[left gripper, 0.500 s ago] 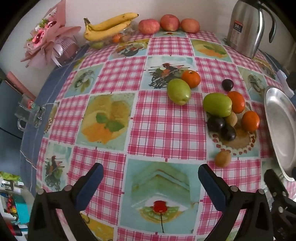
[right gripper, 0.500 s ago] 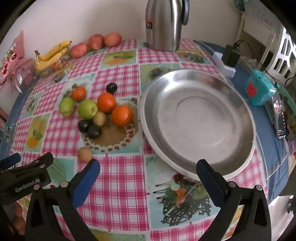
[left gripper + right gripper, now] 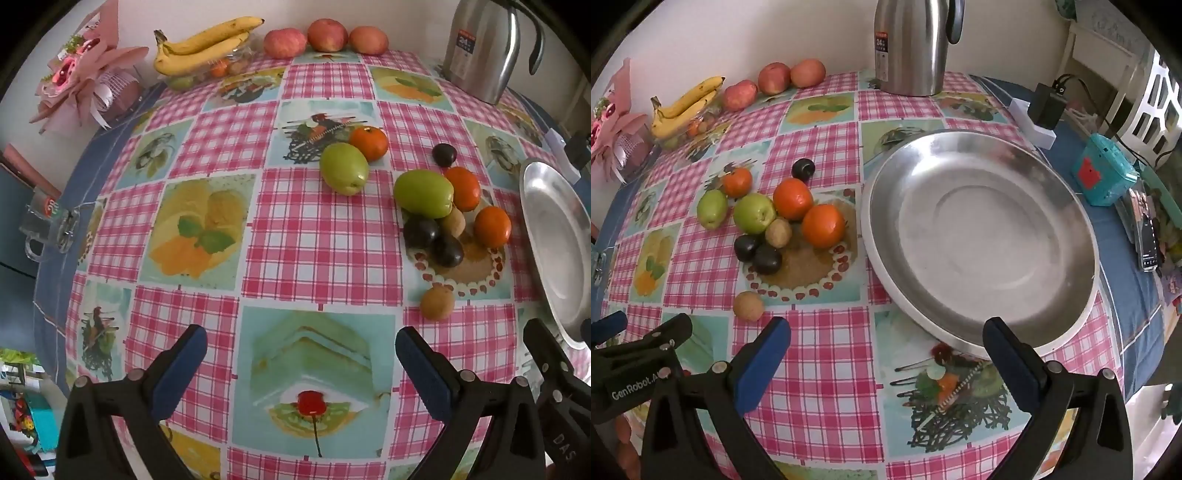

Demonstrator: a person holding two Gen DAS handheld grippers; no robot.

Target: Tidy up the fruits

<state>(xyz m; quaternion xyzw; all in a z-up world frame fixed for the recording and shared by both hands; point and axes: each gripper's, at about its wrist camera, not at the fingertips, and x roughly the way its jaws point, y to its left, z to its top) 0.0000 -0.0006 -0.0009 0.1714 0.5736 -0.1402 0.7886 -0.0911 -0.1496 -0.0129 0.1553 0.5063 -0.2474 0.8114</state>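
Nothing had shifted since half a second before: both the left gripper and right gripper hung with jaws wide and empty, the fruits lay untouched on the table beside the bare metal plate, so sorting had not begun

Black tongs — blue pads, silver screws, white "GenRobot.AI" lettering

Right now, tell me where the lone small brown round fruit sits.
In the right wrist view the small brown round fruit lies alone at lower left, on the checked tablecloth just below the fruit cluster's dark plums.
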